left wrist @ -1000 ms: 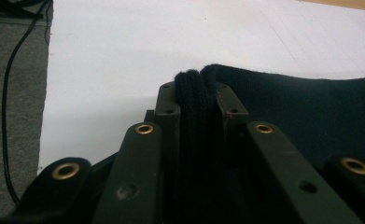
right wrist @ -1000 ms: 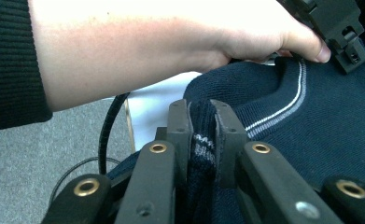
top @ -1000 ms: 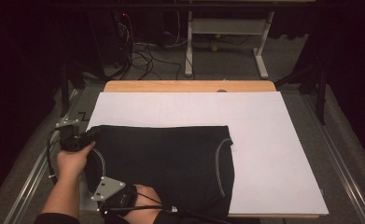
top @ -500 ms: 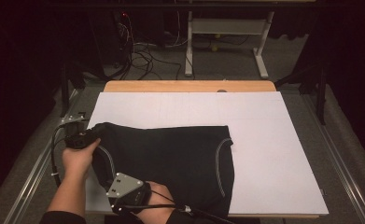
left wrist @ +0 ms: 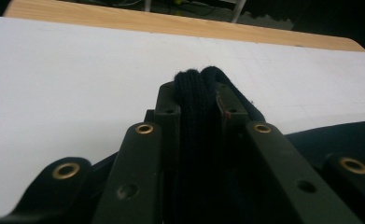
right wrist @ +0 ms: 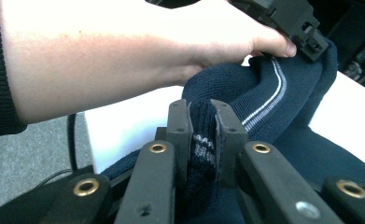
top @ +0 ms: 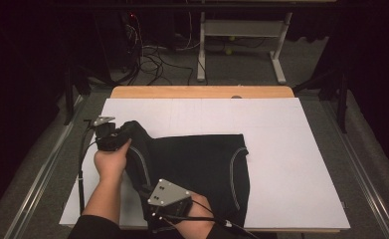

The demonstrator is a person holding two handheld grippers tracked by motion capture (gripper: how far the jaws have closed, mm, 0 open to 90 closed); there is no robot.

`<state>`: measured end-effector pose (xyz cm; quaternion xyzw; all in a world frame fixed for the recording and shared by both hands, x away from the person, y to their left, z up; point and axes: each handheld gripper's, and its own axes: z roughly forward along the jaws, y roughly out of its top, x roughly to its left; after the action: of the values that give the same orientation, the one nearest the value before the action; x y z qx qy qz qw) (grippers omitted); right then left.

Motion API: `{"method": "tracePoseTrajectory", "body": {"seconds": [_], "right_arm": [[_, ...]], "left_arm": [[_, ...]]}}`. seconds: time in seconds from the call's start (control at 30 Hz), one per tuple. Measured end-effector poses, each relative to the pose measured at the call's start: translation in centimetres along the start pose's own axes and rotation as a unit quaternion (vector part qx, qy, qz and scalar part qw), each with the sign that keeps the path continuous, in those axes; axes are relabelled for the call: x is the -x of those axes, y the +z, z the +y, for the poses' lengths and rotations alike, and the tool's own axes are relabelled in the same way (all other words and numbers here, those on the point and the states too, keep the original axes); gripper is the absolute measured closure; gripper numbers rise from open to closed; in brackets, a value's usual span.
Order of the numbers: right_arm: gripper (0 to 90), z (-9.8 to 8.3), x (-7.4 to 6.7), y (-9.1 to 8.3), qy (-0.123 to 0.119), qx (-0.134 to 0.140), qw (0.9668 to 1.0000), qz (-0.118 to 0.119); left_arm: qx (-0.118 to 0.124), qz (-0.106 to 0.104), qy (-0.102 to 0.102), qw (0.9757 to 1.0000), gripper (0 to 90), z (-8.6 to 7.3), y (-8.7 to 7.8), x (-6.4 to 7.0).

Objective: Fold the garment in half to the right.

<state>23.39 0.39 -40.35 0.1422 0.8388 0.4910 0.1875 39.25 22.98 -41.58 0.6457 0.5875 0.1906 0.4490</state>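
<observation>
Up on the table [top: 202,91], a big white sheet [top: 291,164] holds a dark sweater [top: 197,169]. Both the left tool [top: 120,132] and right tool [top: 154,199] pinch its left edge tight. Behind stands a dark room with wires [top: 152,55] on grey floor [top: 242,69].

In the high view the left gripper [top: 113,135] is seen at the middle left of the frame, gripped from behind by the left hand [top: 111,164], whose bare forearm rises from the lower left edge. Its fingers [left wrist: 167,112] are pressed together on a fold of dark knit fabric [left wrist: 196,107], shown at the centre of the left gripper view. The right gripper [top: 154,211] is held low at the bottom centre of the high view, its grey plate uppermost, with the right hand [top: 194,219] wrapped around it. Its fingers [right wrist: 178,126] are likewise clamped on the fabric, at the centre of the right gripper view.
</observation>
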Motion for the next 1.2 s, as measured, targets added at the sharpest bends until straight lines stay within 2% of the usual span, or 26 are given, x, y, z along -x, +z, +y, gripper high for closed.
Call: {"method": "tracePoseTrajectory", "body": {"seconds": [0.17, 0.33, 0.47, 0.73, 0.83, 1.07, 1.2], "right_arm": [[80.1, -1.5, 1.3, -2.0, 0.013, 0.001, 0.9997, -0.019], [80.1, -2.8, 2.2, -3.6, 0.024, 0.001, 0.9992, -0.033], [80.1, -4.1, 2.9, -5.0, 0.031, -0.001, 0.9985, -0.046], [80.0, -6.3, 3.9, -7.4, 0.046, 0.004, 0.9967, -0.066], [80.0, -7.1, 4.3, -8.3, 0.054, 0.006, 0.9957, -0.074], [80.0, -8.5, 4.8, -10.3, 0.061, 0.004, 0.9941, -0.089], [79.9, -9.4, 5.1, -11.3, 0.069, 0.003, 0.9930, -0.096]], "left_arm": [[-0.010, -0.013, 0.006, 0.9999, 71.6, 0.3, 1.7, 2.5], [-0.018, -0.021, 0.021, 0.9994, 71.5, 0.6, 3.1, 4.8], [-0.025, -0.016, 0.050, 0.9983, 71.5, 0.6, 4.2, 6.9], [-0.029, -0.022, 0.059, 0.9976, 71.4, 0.6, 6.0, 10.4], [-0.035, -0.016, 0.077, 0.9963, 71.3, 0.5, 6.6, 12.1], [-0.041, -0.022, 0.096, 0.9944, 71.2, 0.5, 7.9, 15.1], [-0.047, -0.022, 0.116, 0.9919, 71.0, 0.4, 8.6, 16.8]]}}
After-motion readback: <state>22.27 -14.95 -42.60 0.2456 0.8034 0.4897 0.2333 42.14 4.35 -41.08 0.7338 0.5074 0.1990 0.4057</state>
